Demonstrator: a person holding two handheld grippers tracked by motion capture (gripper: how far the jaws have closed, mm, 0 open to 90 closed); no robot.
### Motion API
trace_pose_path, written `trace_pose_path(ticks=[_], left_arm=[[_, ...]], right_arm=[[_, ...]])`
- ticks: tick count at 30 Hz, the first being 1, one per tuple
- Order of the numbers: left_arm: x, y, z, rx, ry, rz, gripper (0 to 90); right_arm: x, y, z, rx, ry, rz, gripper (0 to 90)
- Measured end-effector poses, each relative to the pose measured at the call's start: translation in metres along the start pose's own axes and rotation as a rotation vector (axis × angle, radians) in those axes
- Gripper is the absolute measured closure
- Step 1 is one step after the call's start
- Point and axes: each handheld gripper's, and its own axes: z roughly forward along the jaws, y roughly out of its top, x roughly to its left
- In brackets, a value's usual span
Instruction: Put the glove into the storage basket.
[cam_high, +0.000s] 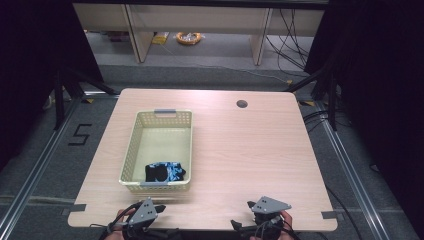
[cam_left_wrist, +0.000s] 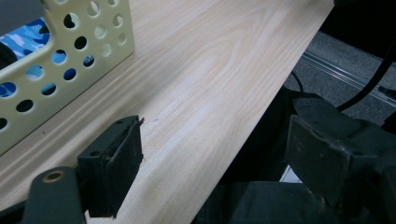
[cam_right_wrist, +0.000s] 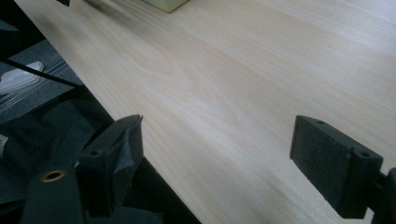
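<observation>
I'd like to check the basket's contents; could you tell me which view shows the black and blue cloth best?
The high view: the cloth lies whole at the basket's near end. The left gripper view catches blue patches through the basket's holes.

From my end the basket (cam_high: 159, 150) sits left of centre on the surface (cam_high: 250, 160), cloth (cam_high: 165, 172) in its near end, both claws at the near edge.

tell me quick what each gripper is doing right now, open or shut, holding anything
Left gripper: open, fingers wide apart, holding nothing, at the table's near edge.
Right gripper: open, fingers wide apart, holding nothing.
</observation>
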Motion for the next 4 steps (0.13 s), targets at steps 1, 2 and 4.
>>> trace_pose_path(ticks=[1, 2, 4], left_arm=[[-0.0005, -0.0001, 0.0002, -0.01, -0.004, -0.016, 18.6], [0.001, 0.0003, 0.0, -0.01, -0.002, 0.006, 18.6], [0.0011, 0.0002, 0.0011, -0.026, 0.002, -0.006, 18.6]], right_arm=[[-0.0002, 0.0001, 0.0003, 0.0, 0.003, -0.004, 18.3], [-0.0002, 0.0001, 0.0003, 0.0, 0.003, -0.004, 18.3], [-0.0015, 0.0, 0.0012, 0.001, 0.018, -0.009, 18.3]])
